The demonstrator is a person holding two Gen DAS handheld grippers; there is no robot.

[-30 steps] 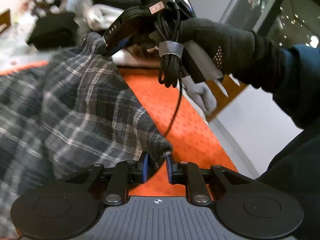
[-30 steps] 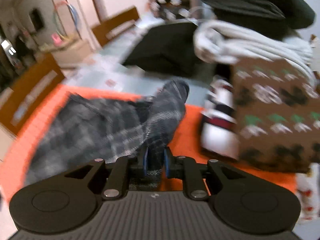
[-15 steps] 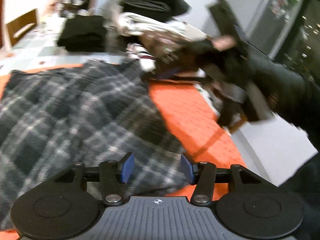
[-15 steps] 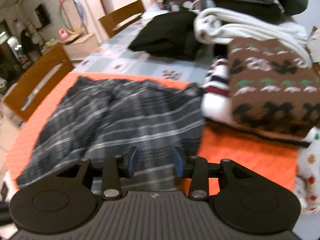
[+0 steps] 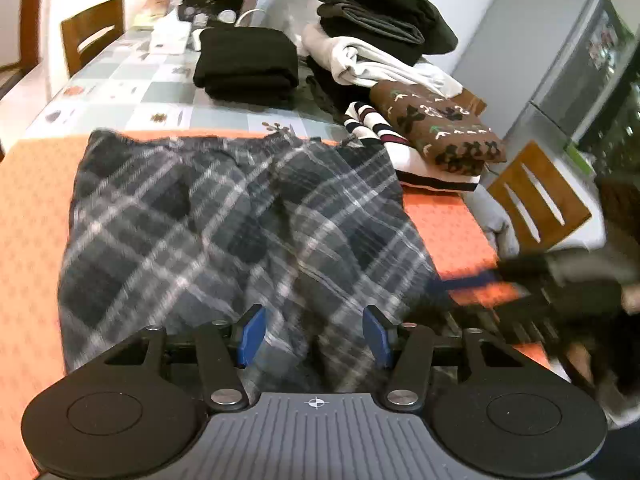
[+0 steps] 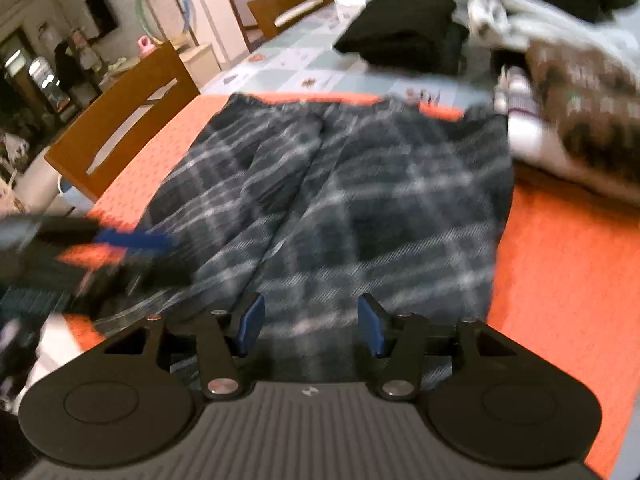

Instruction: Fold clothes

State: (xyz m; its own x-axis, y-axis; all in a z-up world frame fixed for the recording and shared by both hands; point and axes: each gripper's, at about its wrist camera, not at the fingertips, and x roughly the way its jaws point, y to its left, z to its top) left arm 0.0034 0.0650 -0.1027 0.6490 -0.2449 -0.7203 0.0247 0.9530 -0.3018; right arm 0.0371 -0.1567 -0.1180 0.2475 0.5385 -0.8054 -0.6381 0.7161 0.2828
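Observation:
Grey plaid trousers (image 5: 224,224) lie folded over on the orange mat (image 5: 444,232); they also show in the right wrist view (image 6: 360,208). My left gripper (image 5: 314,336) is open and empty, just above the near edge of the trousers. My right gripper (image 6: 310,322) is open and empty over the same near edge. In the left wrist view the right gripper shows blurred at the right (image 5: 532,300); in the right wrist view the left gripper shows blurred at the left (image 6: 92,248).
Folded clothes are stacked at the back right: a brown patterned sweater (image 5: 440,132), a striped garment (image 5: 384,132), white (image 5: 372,60) and black (image 5: 248,60) piles. Wooden chairs (image 6: 124,120) (image 5: 536,200) stand beside the table. A tiled tablecloth (image 5: 132,96) lies beyond the mat.
Both grippers held the trousers' cloth a second ago, let it go and drew back. The cloth now lies flat on the mat, and both jaws stand wider.

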